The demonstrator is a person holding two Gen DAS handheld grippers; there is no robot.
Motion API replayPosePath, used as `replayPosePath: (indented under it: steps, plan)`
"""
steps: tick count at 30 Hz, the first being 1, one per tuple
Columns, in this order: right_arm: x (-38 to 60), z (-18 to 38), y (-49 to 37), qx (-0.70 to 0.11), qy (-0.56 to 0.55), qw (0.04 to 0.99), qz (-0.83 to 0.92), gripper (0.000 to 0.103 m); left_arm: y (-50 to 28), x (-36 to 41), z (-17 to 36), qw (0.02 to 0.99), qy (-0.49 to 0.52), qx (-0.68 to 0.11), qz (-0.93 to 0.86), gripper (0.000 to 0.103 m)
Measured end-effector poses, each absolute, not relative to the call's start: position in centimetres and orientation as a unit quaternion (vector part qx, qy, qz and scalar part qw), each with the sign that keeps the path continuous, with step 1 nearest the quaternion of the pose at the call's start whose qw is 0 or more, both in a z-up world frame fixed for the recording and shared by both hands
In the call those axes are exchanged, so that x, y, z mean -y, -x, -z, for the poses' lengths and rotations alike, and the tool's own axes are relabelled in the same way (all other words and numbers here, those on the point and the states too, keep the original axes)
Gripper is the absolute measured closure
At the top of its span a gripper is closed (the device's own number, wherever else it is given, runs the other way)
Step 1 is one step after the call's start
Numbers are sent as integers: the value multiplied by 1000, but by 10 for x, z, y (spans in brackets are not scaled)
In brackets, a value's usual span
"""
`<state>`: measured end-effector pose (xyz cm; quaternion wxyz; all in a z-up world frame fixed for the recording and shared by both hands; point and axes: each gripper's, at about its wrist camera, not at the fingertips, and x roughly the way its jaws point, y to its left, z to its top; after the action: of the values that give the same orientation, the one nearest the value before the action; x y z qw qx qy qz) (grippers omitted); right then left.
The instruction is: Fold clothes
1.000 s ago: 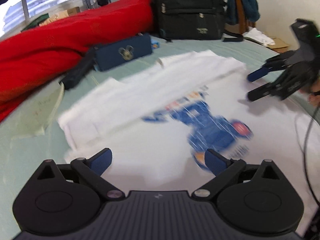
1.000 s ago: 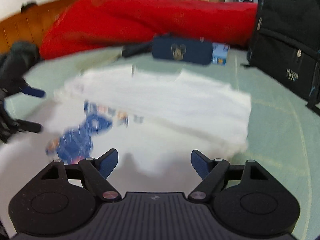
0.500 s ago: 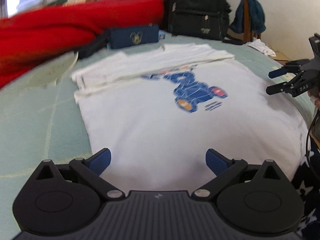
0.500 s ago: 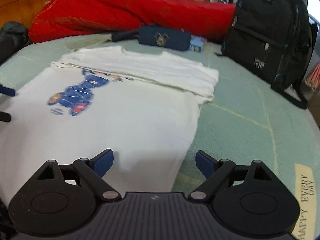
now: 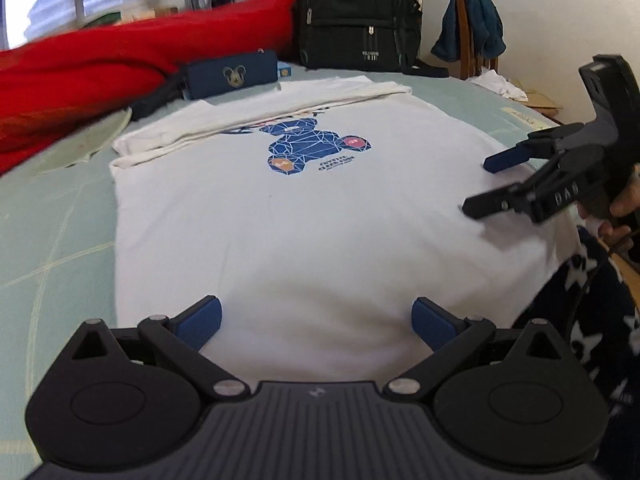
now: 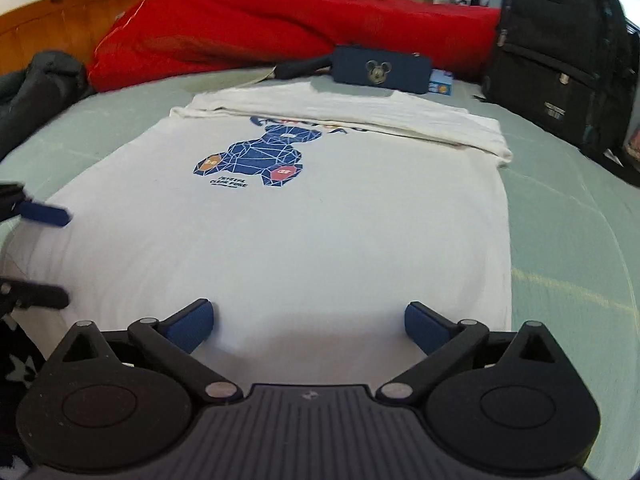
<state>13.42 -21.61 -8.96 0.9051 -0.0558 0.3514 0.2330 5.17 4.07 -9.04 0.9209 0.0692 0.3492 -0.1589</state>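
The white T-shirt (image 5: 304,216) is spread flat on the pale green bed (image 5: 52,240), printed side up, directly ahead of and beneath both claws, with its top part folded over at the far end. The left claw (image 5: 316,322) is held wide apart over the near hem, nothing being gripped between its blue pads. The right claw (image 6: 308,320) has just been opening and stands wide too (only bare cloth lies below it). Beyond the shirt, a navy pouch (image 6: 380,70), a red blanket (image 6: 248,28) and a black backpack (image 6: 560,48) are seen.
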Motion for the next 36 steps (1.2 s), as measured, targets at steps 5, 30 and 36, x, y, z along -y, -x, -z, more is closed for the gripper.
replayPosePath:
  steps: [5, 30, 36]
  plan:
    - [218, 94, -123, -338, 47, 915, -217, 0, -36, -39, 87, 919, -72, -358, 148, 1]
    - [219, 98, -111, -314, 56, 925, -207, 0, -19, -21, 89, 913, -117, -384, 74, 1]
    - [219, 99, -106, -307, 57, 928, -202, 0, -13, -28, 79, 922, -90, -366, 87, 1]
